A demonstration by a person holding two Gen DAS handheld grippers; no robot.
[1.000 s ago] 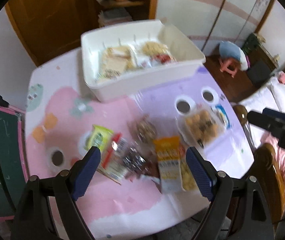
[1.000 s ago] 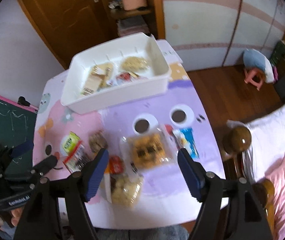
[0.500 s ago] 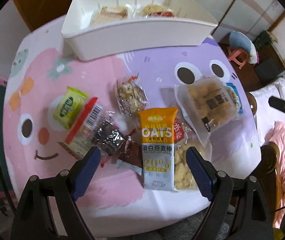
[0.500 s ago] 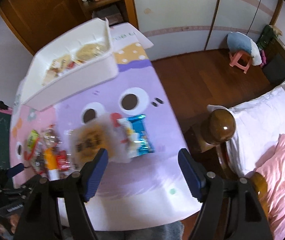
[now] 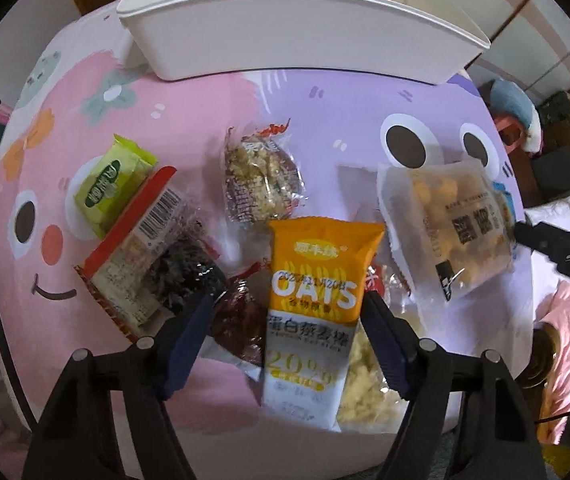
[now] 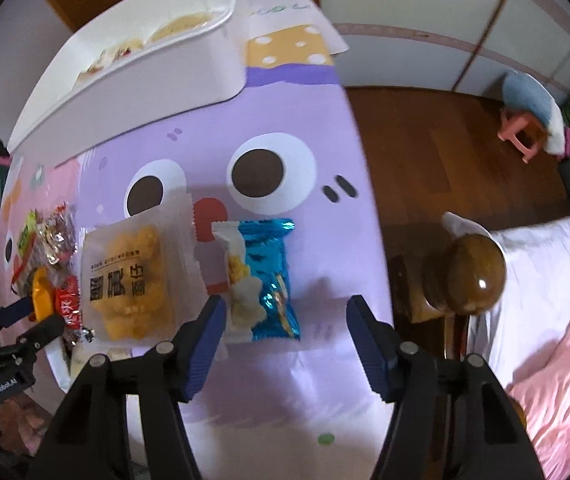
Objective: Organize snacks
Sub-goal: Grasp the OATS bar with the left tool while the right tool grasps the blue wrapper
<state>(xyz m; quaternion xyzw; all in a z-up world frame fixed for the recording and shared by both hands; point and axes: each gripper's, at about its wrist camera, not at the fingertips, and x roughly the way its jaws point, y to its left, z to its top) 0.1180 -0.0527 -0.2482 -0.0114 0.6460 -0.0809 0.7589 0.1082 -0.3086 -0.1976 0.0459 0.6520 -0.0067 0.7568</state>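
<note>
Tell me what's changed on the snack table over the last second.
Both grippers came down toward the table, open and empty. The left gripper now straddles the orange oats packet; the right gripper swung right to frame the blue packet. The snacks and the white bin stayed put.

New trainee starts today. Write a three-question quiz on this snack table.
1. True or false: the left gripper is shut on the orange oats packet.
2. Which snack lies between the right gripper's open fingers? A) blue packet B) green packet C) white bin
3. Fill in: the bin already holds some ____.

Key: 1 false, its fingers stand open either side of the packet; 2 A; 3 snacks.
</note>
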